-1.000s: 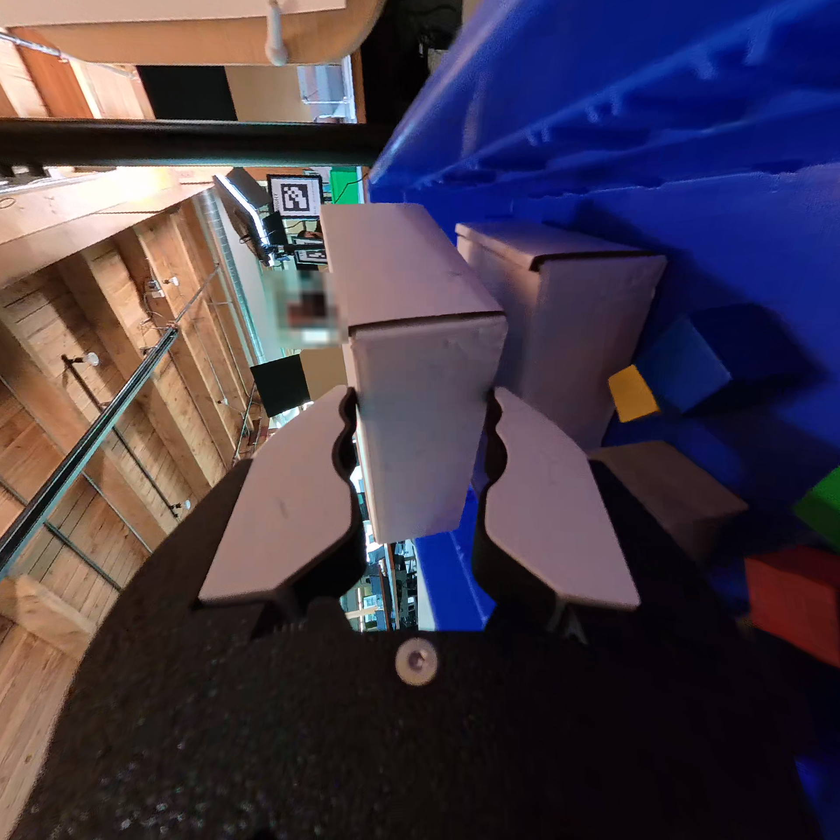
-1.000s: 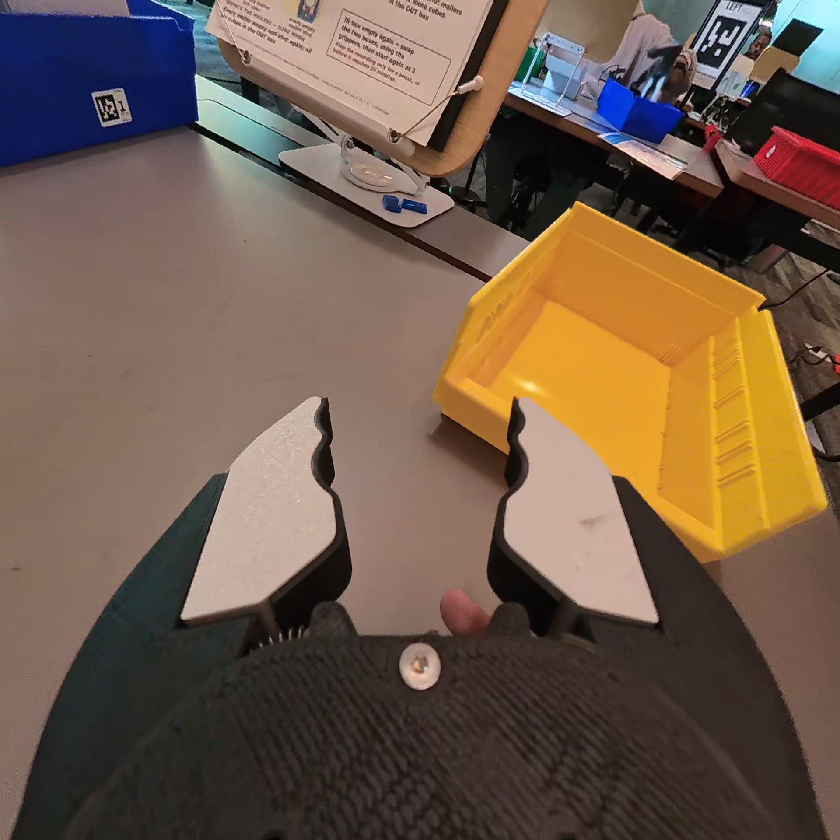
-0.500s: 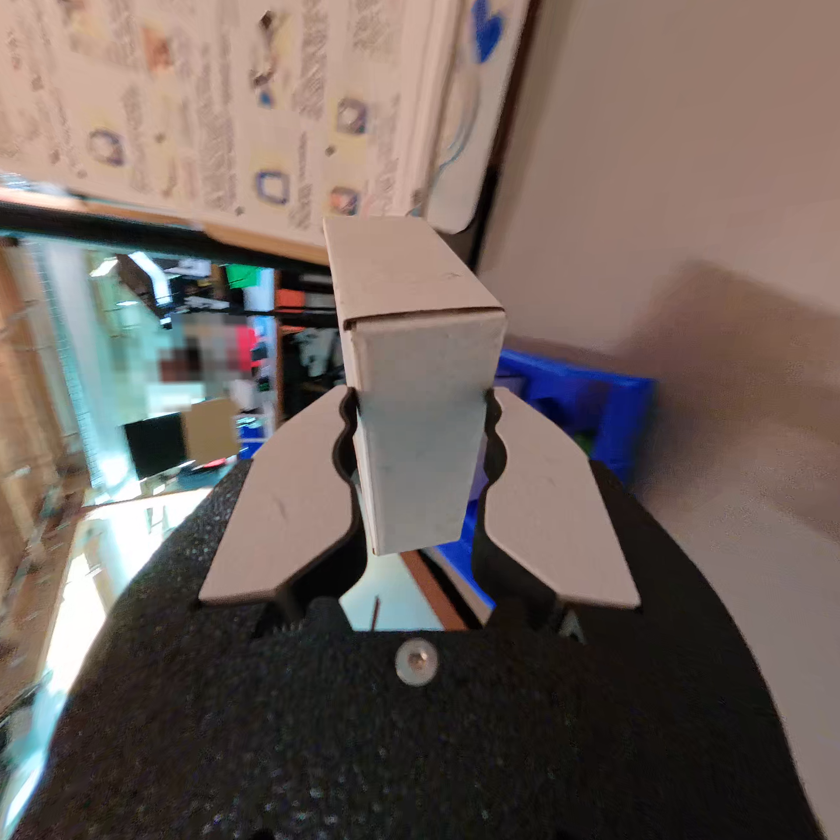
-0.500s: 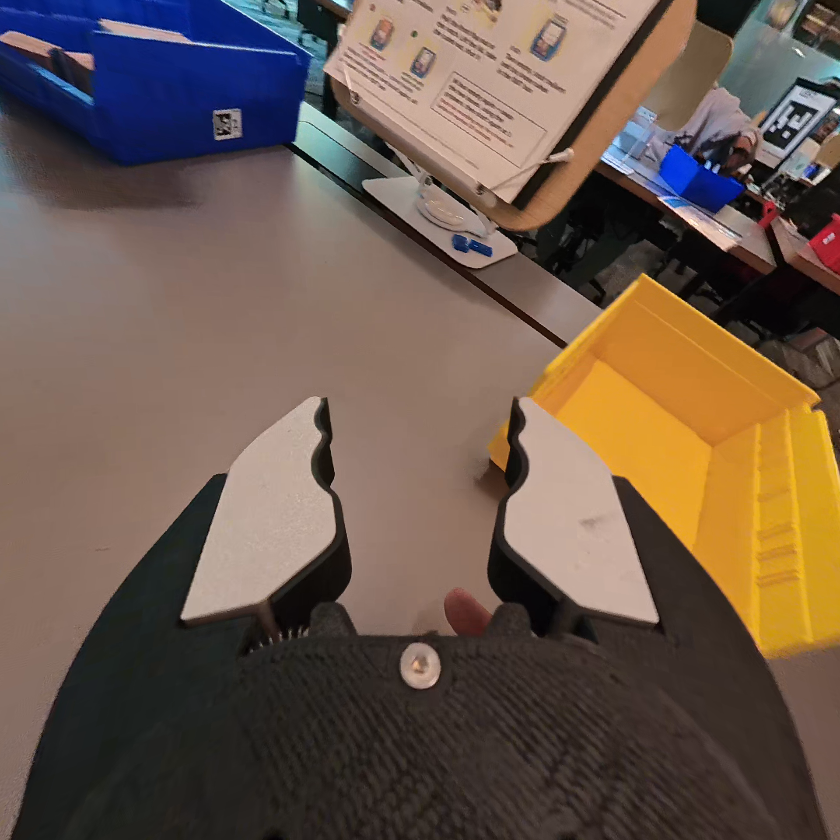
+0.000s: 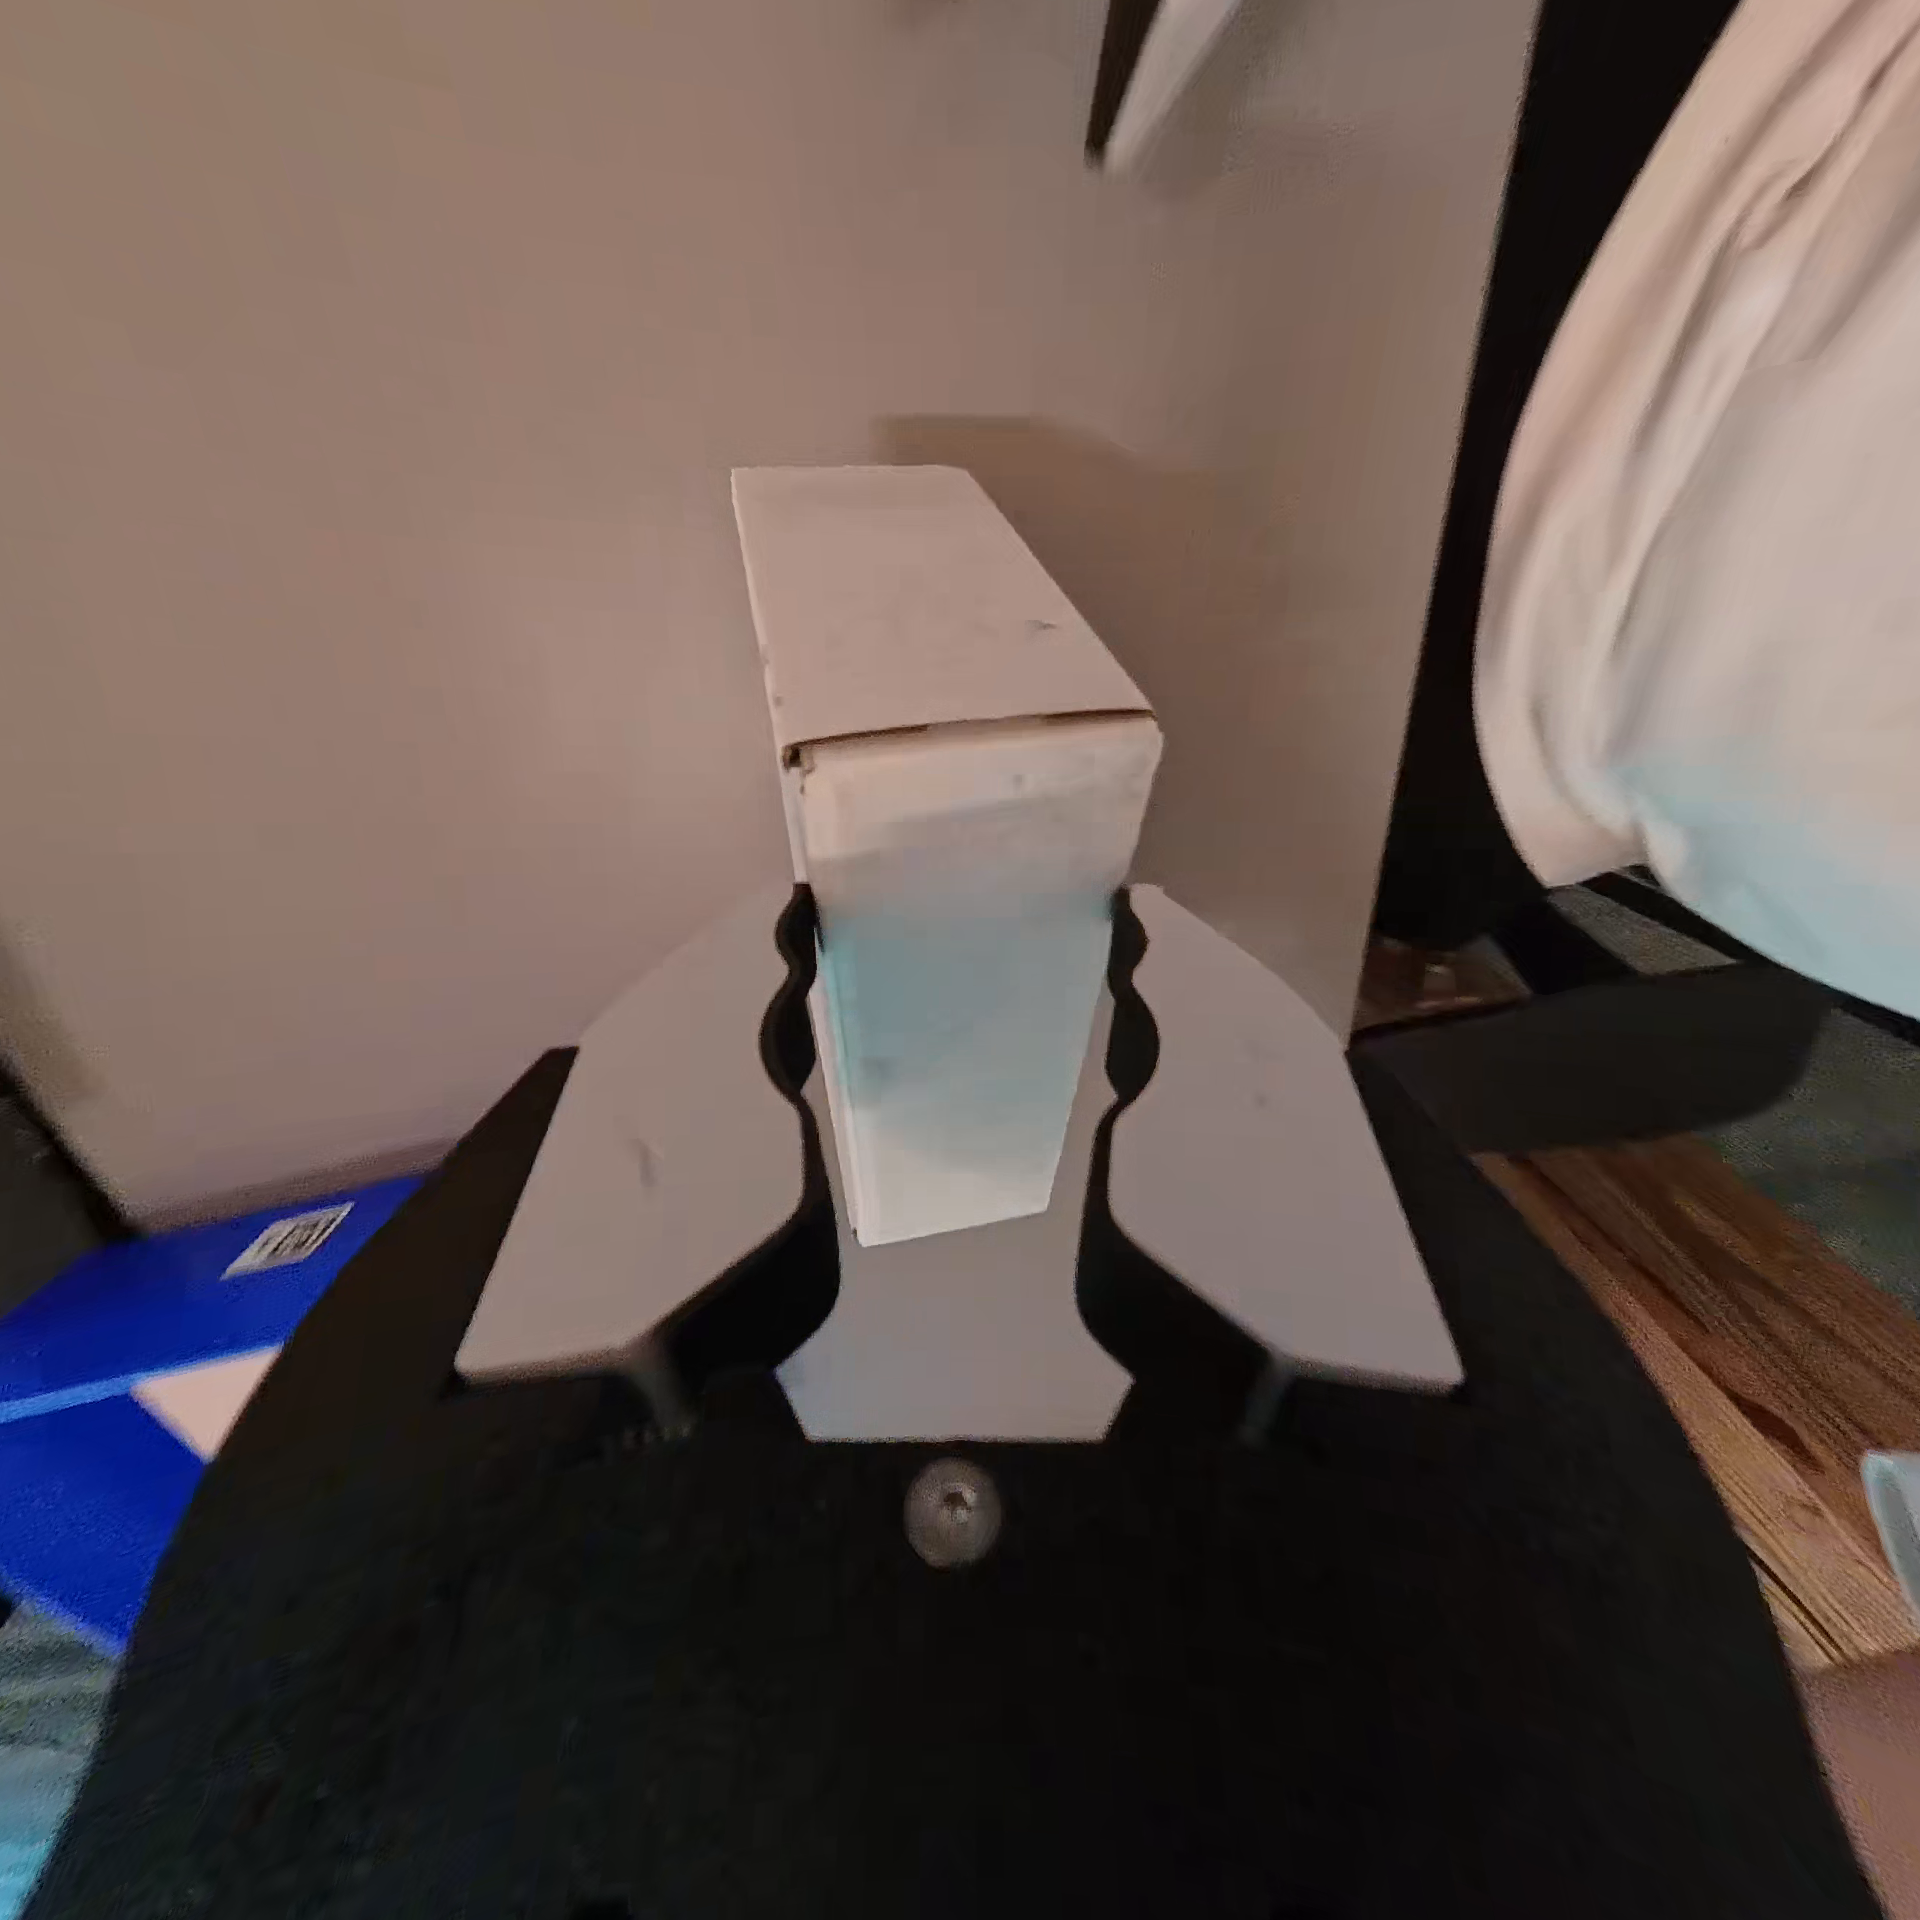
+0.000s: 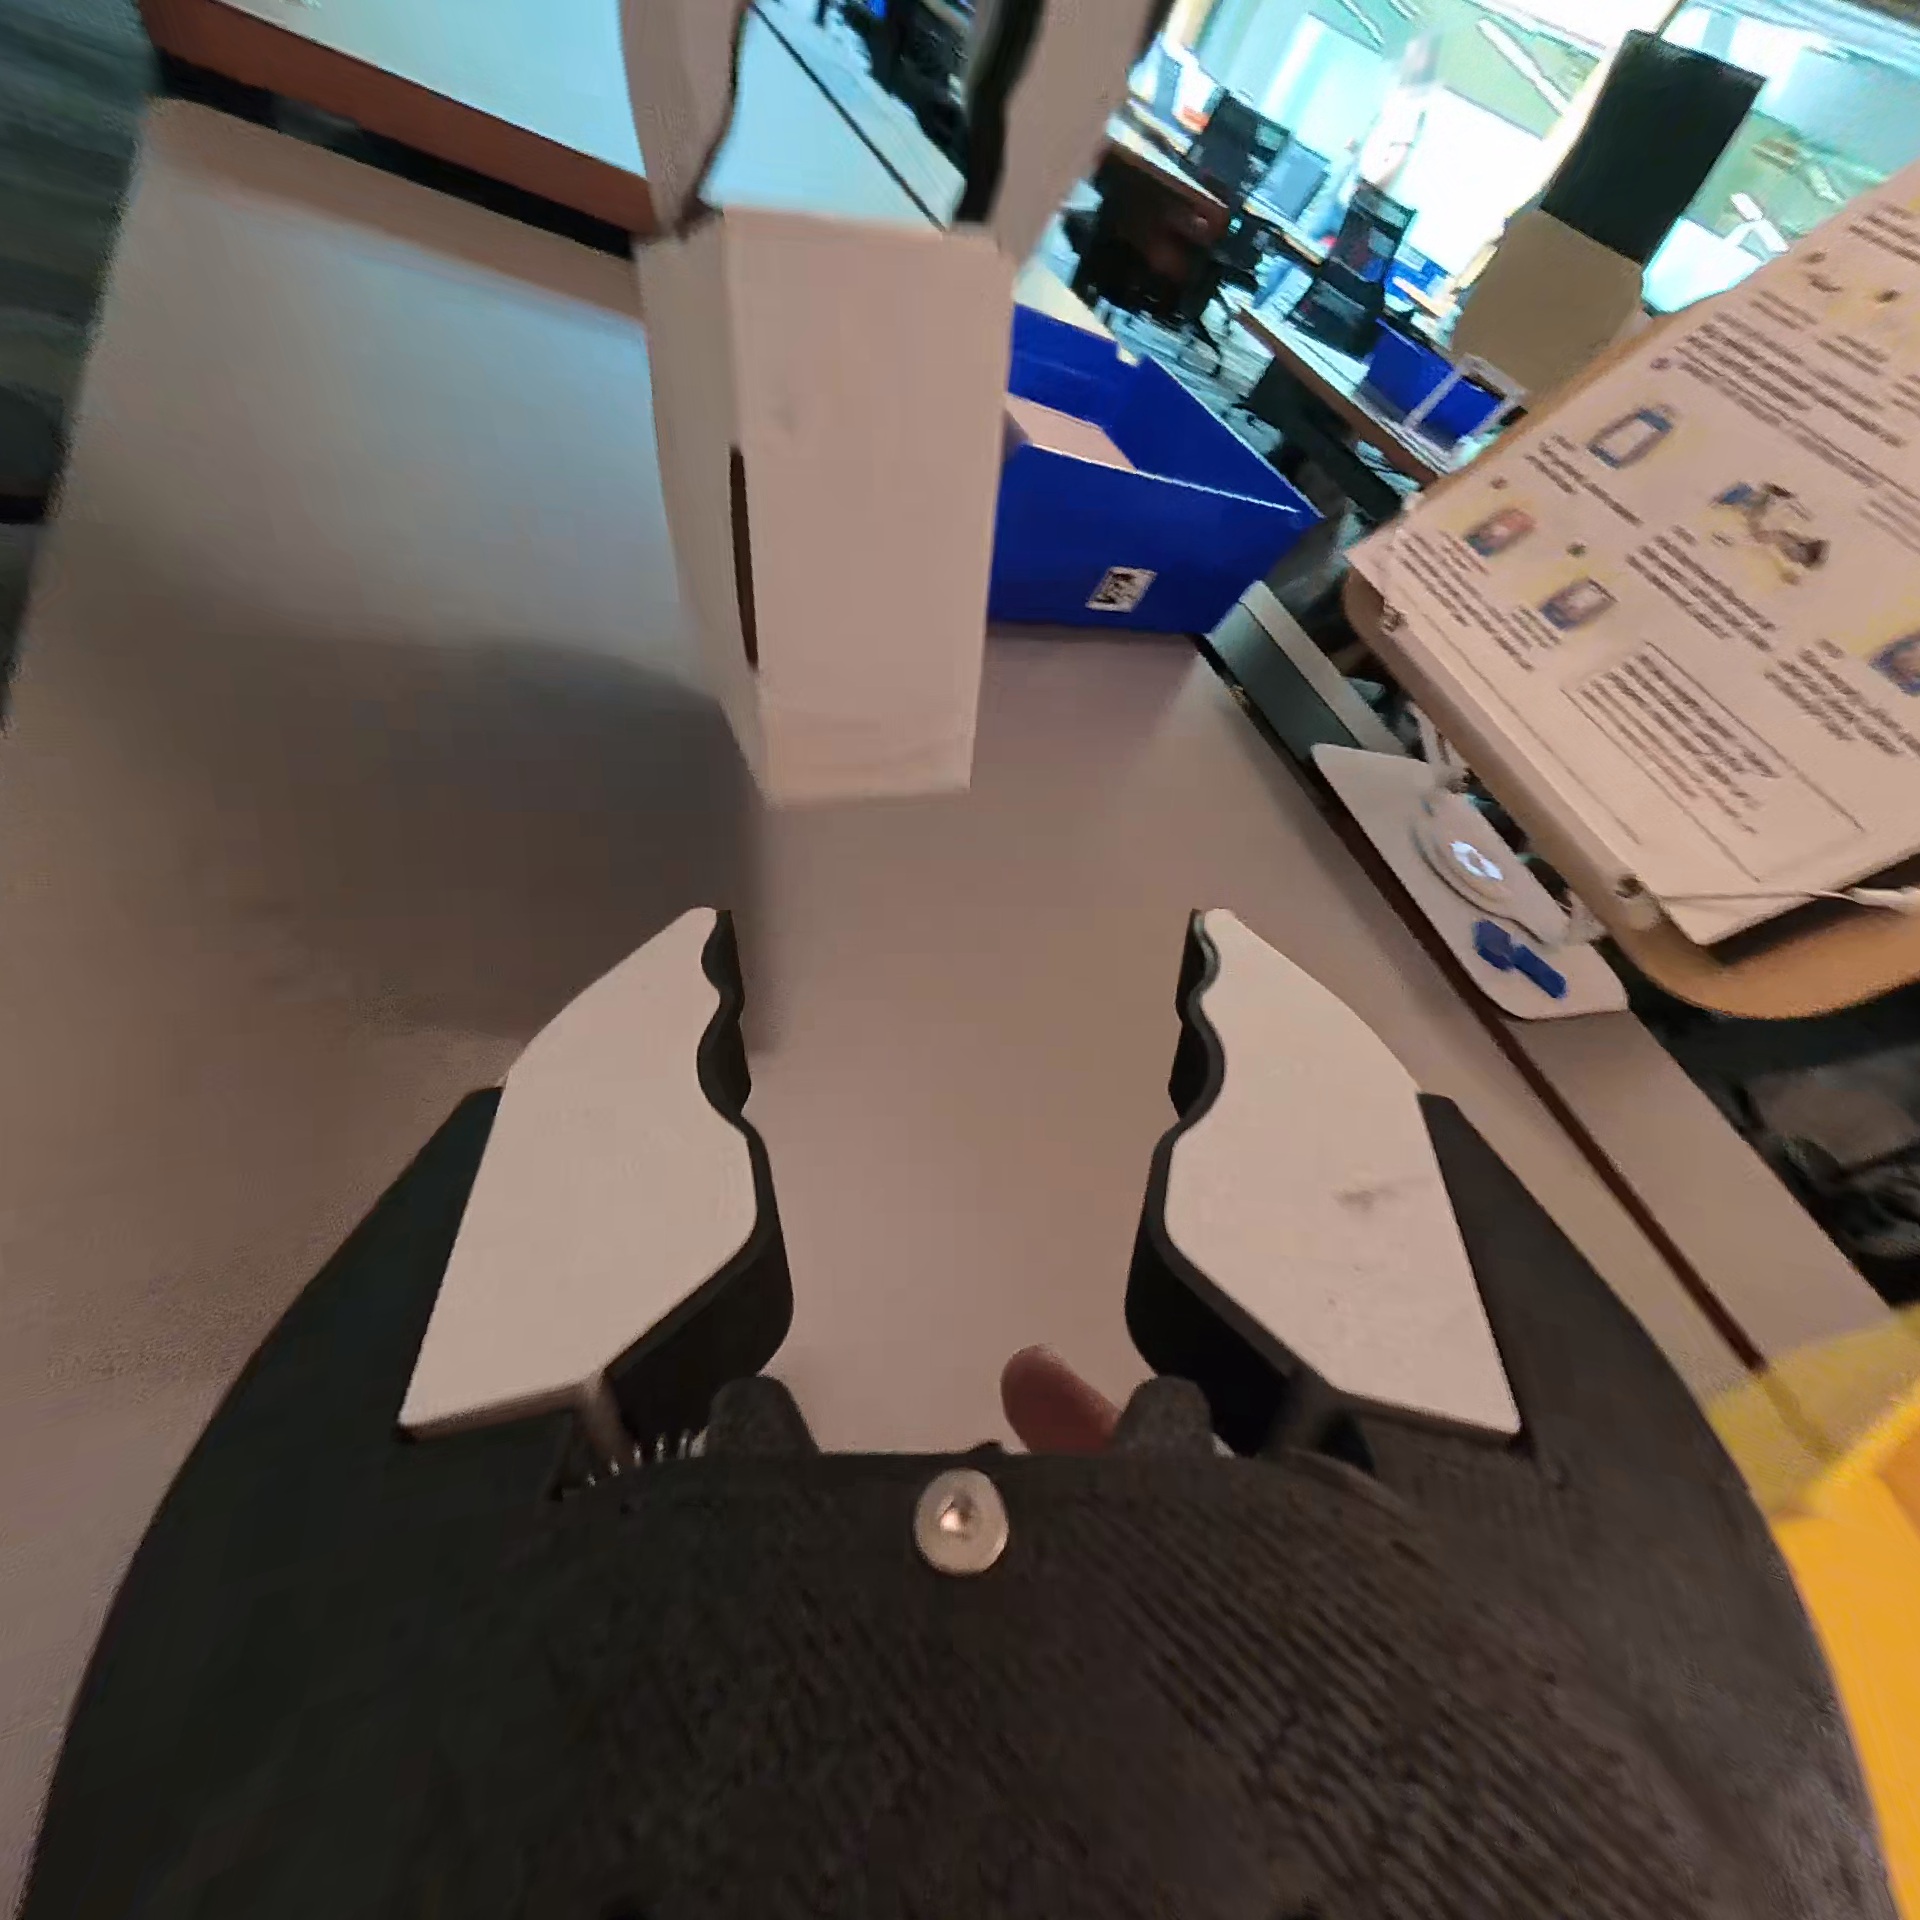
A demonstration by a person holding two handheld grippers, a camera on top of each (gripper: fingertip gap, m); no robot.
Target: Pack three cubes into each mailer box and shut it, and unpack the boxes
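1. At the left, the left claw [image 5: 961, 1049] was clamped on one end of a shut white mailer box [image 5: 951, 831], held lifted above the grey surface [image 5: 416, 520]; its shadow fell beneath it.
2. In the right wrist view that box [image 6: 852, 499] hung upright from above, clear of the surface [image 6: 312, 727].
3. Ahead of it, the right claw [image 6: 961, 997] was spread wide and empty, pointed at the box's lower end.
4. Judged step: carrying a box to the work area; whether it held cubes could not be told. The next move likely calls for setting it down or passing it to the empty claw.
5. Behind the box stood a blue bin [image 6: 1122, 520] holding something white.
6. At the far right, only a blurred yellow bin [image 6: 1849, 1558] edge showed, its contents hidden.
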